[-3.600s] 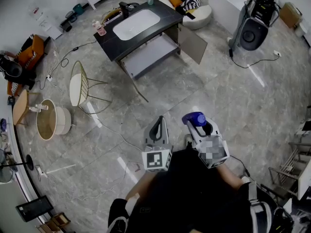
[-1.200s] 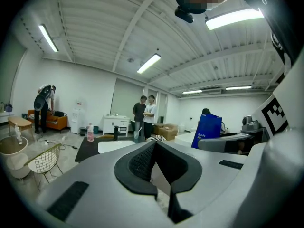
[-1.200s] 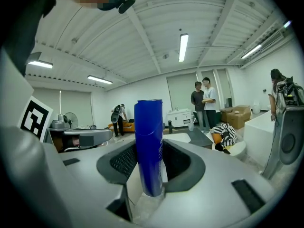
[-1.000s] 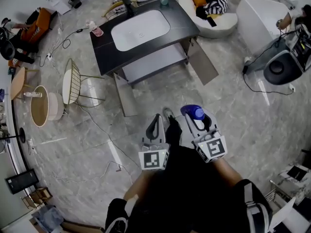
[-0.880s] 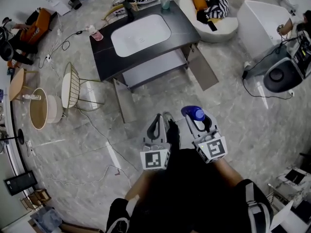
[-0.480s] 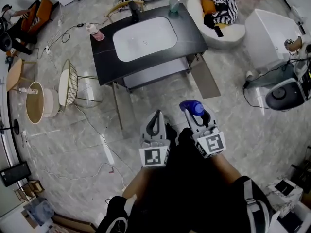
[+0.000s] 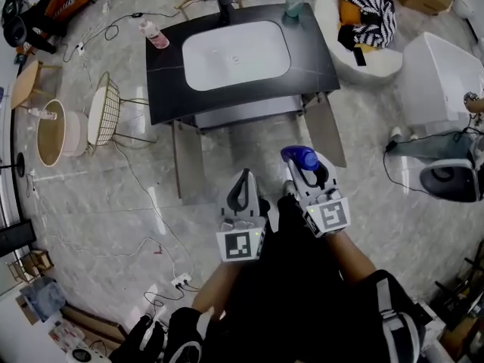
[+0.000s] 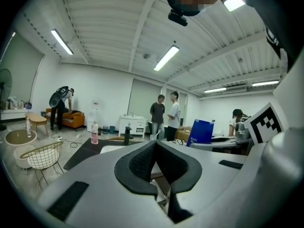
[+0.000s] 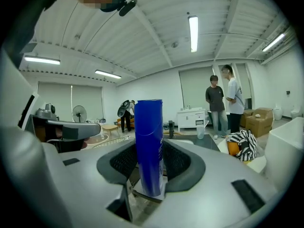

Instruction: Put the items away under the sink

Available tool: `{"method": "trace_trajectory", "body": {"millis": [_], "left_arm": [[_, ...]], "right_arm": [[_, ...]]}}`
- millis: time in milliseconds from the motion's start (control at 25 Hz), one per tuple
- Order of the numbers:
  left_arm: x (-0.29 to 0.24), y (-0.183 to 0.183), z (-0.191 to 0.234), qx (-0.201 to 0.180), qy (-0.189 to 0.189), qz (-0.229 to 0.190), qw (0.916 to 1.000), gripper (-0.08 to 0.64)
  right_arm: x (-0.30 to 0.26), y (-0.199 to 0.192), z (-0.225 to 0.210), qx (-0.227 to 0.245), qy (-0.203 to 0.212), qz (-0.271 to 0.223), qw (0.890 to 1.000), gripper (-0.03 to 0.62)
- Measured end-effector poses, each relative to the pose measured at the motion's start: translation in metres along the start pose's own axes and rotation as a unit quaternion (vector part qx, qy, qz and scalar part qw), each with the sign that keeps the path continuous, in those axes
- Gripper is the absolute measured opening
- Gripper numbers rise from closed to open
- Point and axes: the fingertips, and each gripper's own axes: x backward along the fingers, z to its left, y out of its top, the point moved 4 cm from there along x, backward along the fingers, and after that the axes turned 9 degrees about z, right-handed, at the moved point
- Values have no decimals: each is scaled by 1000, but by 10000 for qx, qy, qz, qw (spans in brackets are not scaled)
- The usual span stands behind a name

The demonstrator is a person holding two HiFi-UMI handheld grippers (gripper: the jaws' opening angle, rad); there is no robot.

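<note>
The black vanity (image 7: 166, 74) with a white basin stands ahead, both cabinet doors swung open; the left door (image 7: 187, 161) and right door (image 7: 327, 131) flank the grey shelf (image 7: 249, 113) under the sink. My right gripper (image 7: 306, 166) is shut on an upright blue bottle (image 7: 301, 157). In the right gripper view the blue bottle (image 9: 149, 141) stands between the black pads (image 9: 179, 161) of the right gripper (image 9: 149, 152). My left gripper (image 7: 242, 191) is shut with nothing in it; in the left gripper view the tips of the left gripper (image 8: 154, 144) meet. Both hang over the floor in front of the cabinet.
On the countertop are a pink bottle (image 7: 153, 34), a black faucet (image 7: 224, 6) and a cup (image 7: 293, 6). A wire chair (image 7: 106, 116) and round basket (image 7: 51, 133) stand left. A white tub (image 7: 446, 74) is at right. Cables (image 7: 151, 203) trail across the floor. People (image 8: 166, 115) stand behind.
The vanity has come nearer and squared up ahead as I walked toward it. Both grippers moved forward together; the blue bottle stays in the right one.
</note>
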Motion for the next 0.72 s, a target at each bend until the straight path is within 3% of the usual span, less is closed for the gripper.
{"method": "trace_trajectory", "body": {"millis": [320,720], "left_arm": [[-65,-58,-5,187,274,15,9994,15],[-147,-163,26,160,383,106,9991,15]], "right_arm": [[-61,-62,-60,77,83,27,9999,147],[-149,-186,-111,-16,-158,82,9998,147]]}}
